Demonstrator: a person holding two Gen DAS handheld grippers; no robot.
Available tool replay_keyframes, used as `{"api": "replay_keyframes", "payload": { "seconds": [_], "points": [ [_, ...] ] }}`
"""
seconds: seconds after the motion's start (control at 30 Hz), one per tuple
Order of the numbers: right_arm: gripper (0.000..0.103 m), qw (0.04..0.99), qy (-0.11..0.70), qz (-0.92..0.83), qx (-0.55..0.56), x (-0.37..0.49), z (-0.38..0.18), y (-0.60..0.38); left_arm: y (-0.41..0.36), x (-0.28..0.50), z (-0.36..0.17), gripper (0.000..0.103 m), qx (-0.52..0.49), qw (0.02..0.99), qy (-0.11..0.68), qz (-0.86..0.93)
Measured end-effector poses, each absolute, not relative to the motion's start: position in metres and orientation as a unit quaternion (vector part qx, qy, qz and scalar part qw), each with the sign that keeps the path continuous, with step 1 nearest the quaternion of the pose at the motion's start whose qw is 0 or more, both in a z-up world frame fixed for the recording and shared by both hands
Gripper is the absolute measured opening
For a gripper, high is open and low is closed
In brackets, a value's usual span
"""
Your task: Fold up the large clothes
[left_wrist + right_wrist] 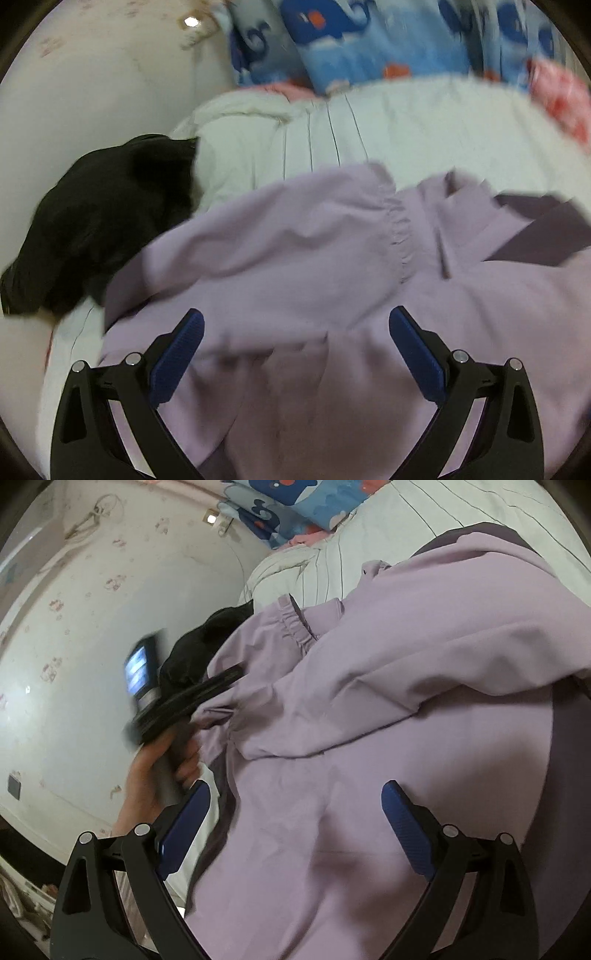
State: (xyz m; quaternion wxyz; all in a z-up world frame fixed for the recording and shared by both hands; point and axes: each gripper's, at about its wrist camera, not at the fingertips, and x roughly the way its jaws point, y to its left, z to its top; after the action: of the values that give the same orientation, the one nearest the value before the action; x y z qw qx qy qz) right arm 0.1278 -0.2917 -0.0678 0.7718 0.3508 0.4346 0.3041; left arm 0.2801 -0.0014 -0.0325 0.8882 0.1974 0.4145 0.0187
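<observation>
**Both grippers free above the jacket**

The lilac jacket [295, 258] lies crumpled on the bed [406, 122]. Left gripper [295, 325] and right gripper [295, 797] are spread, holding nothing. Probably best: pinch one clear edge, not bunched layers.

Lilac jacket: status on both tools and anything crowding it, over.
Left tool open, right tool open, both empty above fabric. Lilac jacket rumpled on bed, unfolded. Black garment touching its left edge.
</observation>
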Motion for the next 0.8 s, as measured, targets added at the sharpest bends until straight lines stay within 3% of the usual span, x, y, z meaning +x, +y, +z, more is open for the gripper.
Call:
{"api": "replay_keyframes", "payload": {
  "seconds": [0.3,0.37,0.43,0.47,0.5,0.53,0.8],
  "points": [
    [0.09,0.756,0.445,0.293,0.381,0.134,-0.081,-0.305,0.011,0.337,-0.094,0.096,0.184,0.862,0.471,0.028],
    [0.09,0.756,0.447,0.294,0.378,0.133,-0.082,-0.306,0.016,0.338,-0.091,0.085,0.165,0.869,0.466,0.022],
    [0.09,0.756,0.448,0.293,0.377,0.135,-0.085,-0.306,0.028,0.333,-0.082,0.044,0.111,0.875,0.47,-0.002],
    [0.09,0.756,0.449,0.292,0.377,0.135,-0.085,-0.306,0.035,0.332,-0.076,0.037,0.077,0.878,0.472,-0.013],
    [0.09,0.756,0.449,0.292,0.377,0.135,-0.086,-0.307,0.049,0.329,-0.064,0.015,0.022,0.881,0.47,-0.037],
    [0.09,0.756,0.449,0.292,0.376,0.135,-0.087,-0.307,0.063,0.325,-0.053,0.003,-0.027,0.883,0.464,-0.061],
    [0.09,0.758,0.446,0.299,0.371,0.136,-0.085,-0.305,0.187,0.249,0.033,0.002,-0.219,0.898,0.353,-0.148]
  ]
}}
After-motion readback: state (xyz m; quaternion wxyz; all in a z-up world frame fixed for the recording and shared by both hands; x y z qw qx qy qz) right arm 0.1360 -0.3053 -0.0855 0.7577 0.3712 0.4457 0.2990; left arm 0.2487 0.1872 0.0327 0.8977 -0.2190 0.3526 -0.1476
